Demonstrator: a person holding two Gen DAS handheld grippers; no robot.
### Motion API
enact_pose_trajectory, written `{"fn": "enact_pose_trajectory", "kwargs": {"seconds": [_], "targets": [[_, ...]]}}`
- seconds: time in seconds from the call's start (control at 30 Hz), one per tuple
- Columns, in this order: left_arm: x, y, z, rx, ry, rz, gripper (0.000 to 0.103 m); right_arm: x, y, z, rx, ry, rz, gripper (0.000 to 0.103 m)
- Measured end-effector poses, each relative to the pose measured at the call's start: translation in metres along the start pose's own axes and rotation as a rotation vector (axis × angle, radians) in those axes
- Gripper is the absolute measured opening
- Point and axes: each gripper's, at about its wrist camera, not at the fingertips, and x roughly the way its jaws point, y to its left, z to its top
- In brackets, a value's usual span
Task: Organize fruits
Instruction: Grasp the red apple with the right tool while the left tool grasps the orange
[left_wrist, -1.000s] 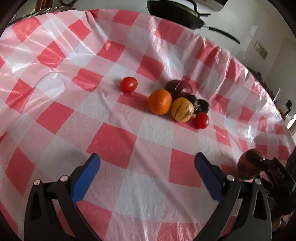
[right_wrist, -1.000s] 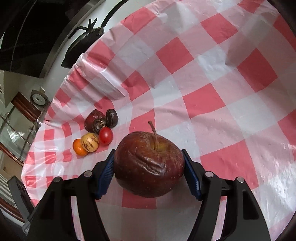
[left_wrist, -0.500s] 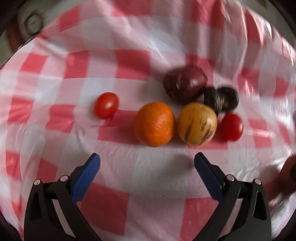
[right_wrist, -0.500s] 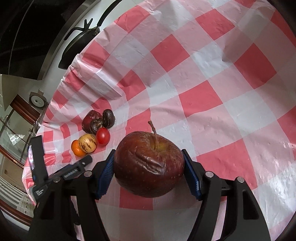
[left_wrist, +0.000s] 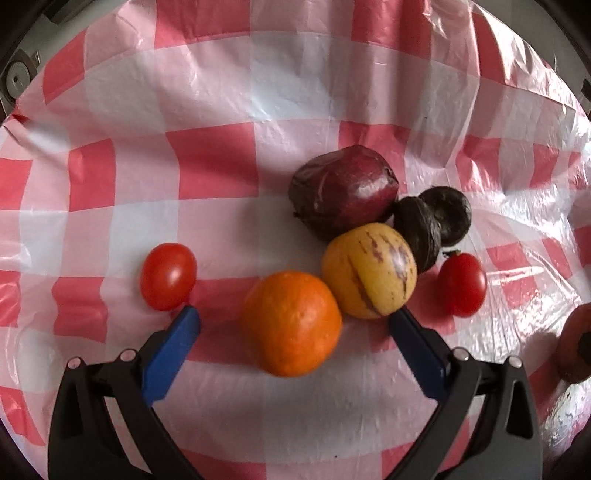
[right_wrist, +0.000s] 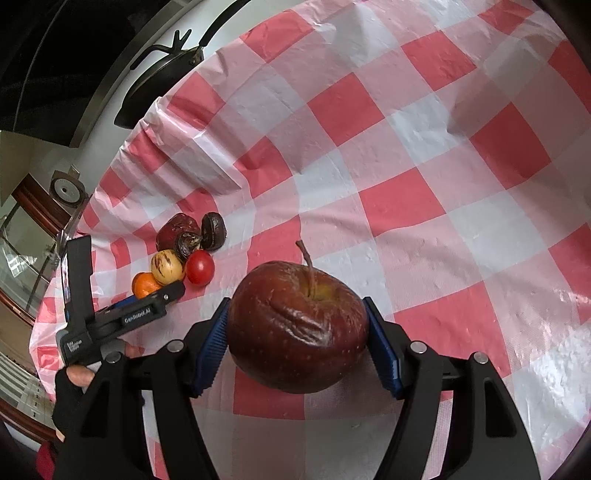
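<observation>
Left wrist view: my left tongs (left_wrist: 293, 325) have swung in over the fruit cluster on the checked tablecloth (left_wrist: 221, 110), which a second ago lay well ahead of me; now the orange (left_wrist: 291, 323) sits right between my blue pads, jaws spread wide and touching nothing. Beyond my tips, going by size, lies the dark red fruit (left_wrist: 343, 192), then the yellow striped fruit (left_wrist: 369, 271) touching the orange, just ahead of my right pad, then two dark wrinkled fruits (left_wrist: 434, 221) behind it. One small tomato (left_wrist: 168, 276) sits just past my left pad, another tomato (left_wrist: 461, 285) outside my right pad. My right tongs (right_wrist: 297, 343) have stayed put, clamped on the wrinkled apple (right_wrist: 297, 326), held above the cloth, well apart from the pile. I reckon the orange is my next pick; closing should take it cleanly, though it may nudge its striped neighbour.
</observation>
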Motion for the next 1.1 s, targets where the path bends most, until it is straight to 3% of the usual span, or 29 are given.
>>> {"fn": "enact_pose_trajectory", "kwargs": {"seconds": [0.13,0.17,0.23,0.3,0.37,0.4,0.5,0.6,0.67,0.7,0.73,0.77,0.9,1.1], "targets": [[0.002,0.008,0.003,-0.008,-0.003,0.002,0.101,0.0,0.0,0.0,0.001,0.0,0.0,0.067],[0.0,0.011,0.002,-0.004,-0.015,0.005,0.096,0.0,0.0,0.0,0.0,0.0,-0.001,0.067],[-0.011,0.01,-0.008,0.017,-0.066,-0.023,0.063,0.0,0.0,0.0,-0.001,-0.002,-0.001,0.067],[-0.016,0.013,-0.013,-0.003,-0.088,0.008,0.057,-0.001,0.0,0.0,-0.002,-0.002,0.001,0.067],[-0.029,0.023,-0.023,-0.057,-0.133,-0.02,0.044,-0.001,0.0,-0.001,-0.001,-0.005,0.015,0.067],[-0.037,0.028,-0.028,-0.089,-0.147,-0.051,0.043,-0.002,0.0,-0.001,-0.001,-0.006,0.017,0.067],[-0.061,0.042,-0.046,-0.156,-0.193,-0.117,0.043,-0.002,0.0,-0.001,-0.007,-0.006,0.026,0.067],[-0.091,0.052,-0.071,-0.167,-0.258,-0.132,0.043,-0.003,0.001,-0.001,-0.014,-0.01,0.025,0.067],[-0.095,0.051,-0.077,-0.164,-0.254,-0.126,0.045,-0.003,0.002,-0.002,-0.023,-0.013,0.019,0.067],[-0.094,0.048,-0.077,-0.155,-0.252,-0.125,0.057,-0.003,0.003,-0.002,-0.027,-0.015,0.017,0.067],[-0.096,0.043,-0.079,-0.144,-0.248,-0.11,0.079,-0.004,0.004,-0.003,-0.031,-0.018,0.015,0.067],[-0.094,0.043,-0.079,-0.136,-0.247,-0.075,0.083,-0.004,0.004,-0.003,-0.033,-0.021,0.014,0.067],[-0.071,0.02,-0.053,-0.113,-0.202,-0.044,0.083,-0.004,0.005,-0.003,-0.034,-0.021,0.005,0.067],[-0.035,0.003,-0.01,-0.039,-0.149,-0.011,0.067,-0.003,0.009,-0.004,-0.055,-0.016,0.004,0.067]]}}
